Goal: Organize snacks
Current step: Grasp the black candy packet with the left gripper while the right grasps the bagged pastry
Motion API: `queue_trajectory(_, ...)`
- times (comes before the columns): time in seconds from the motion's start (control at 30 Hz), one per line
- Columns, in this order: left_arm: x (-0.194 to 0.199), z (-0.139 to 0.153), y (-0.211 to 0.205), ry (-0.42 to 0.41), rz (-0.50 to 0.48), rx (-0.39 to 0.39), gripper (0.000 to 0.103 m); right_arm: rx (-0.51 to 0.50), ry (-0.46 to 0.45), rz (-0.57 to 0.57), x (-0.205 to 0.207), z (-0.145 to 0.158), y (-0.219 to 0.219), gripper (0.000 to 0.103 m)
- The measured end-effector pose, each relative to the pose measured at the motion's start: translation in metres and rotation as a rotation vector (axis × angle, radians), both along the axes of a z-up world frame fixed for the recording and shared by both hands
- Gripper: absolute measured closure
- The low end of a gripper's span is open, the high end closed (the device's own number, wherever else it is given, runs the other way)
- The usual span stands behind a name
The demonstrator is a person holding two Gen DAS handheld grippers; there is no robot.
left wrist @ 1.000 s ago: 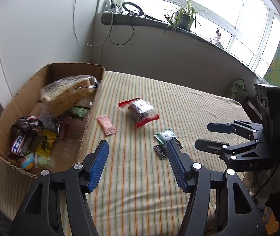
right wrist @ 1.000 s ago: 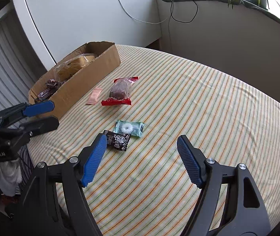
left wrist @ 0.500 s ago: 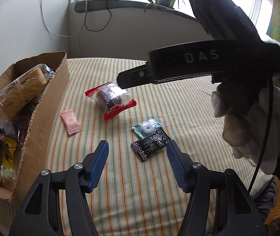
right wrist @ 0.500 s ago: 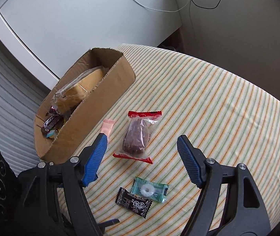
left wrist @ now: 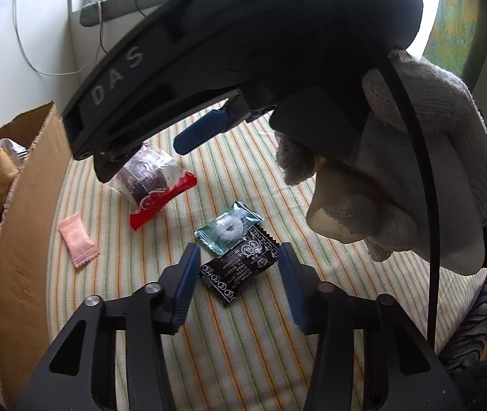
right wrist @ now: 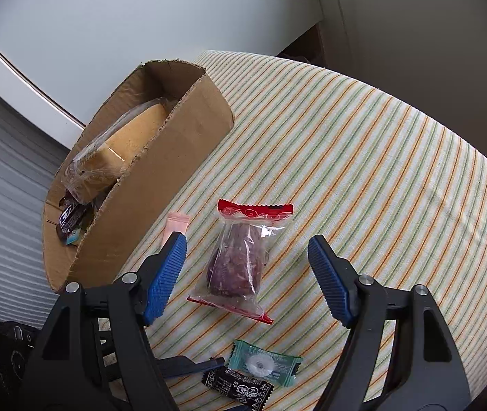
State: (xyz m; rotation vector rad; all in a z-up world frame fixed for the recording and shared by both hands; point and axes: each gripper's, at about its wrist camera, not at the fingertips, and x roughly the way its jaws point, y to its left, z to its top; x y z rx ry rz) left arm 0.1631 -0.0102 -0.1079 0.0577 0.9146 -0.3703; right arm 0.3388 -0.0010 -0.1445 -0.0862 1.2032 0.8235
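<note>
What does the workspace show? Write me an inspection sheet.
Surface: striped cloth.
Job's things: red-ended cake pack, green mint, black sachet and pink sachet lie loose; cardboard box holds snacks.
Clutter: nothing seen.
Grippers: left hand-held gripper has just been closing, black sachet between the jaws, not pressed; right hand-held gripper open over the cake pack.
Cables: wall cable.
Surroundings: window ledge.
</note>
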Motion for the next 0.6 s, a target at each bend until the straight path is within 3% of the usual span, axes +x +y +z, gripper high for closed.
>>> queue_trajectory(0.07, 0.000, 0.001, -0.004, -0.003, -0.009, 0.006, 0.069, -0.017, -0.008, 0.012, -0.002, -0.001, 0.006, 0.026)
queue_trajectory(0.13, -0.002, 0.001, -0.007, 0.009, -0.027, 0.006, 0.081, -0.045, -0.028, 0.022, -0.005, -0.002, 0.012, 0.029)
queue_trajectory(0.3, -0.007, 0.003, -0.020, 0.001, -0.036, 0.029, 0.081, -0.099, -0.055, 0.049, -0.008, -0.006, 0.019, 0.034)
queue_trajectory(0.33, -0.007, 0.003, -0.022, -0.003, -0.027, 0.031, 0.081, -0.109, -0.064, 0.052, -0.009, -0.006, 0.021, 0.037)
queue_trajectory(0.4, -0.005, 0.003, -0.026, -0.002, -0.024, 0.036, 0.081, -0.126, -0.074, 0.053, -0.010, -0.006, 0.022, 0.064)
queue_trajectory(0.6, -0.011, 0.003, -0.033, -0.019, -0.035, 0.052, 0.083, -0.118, -0.080, 0.045, -0.009, -0.004, 0.015, 0.067)
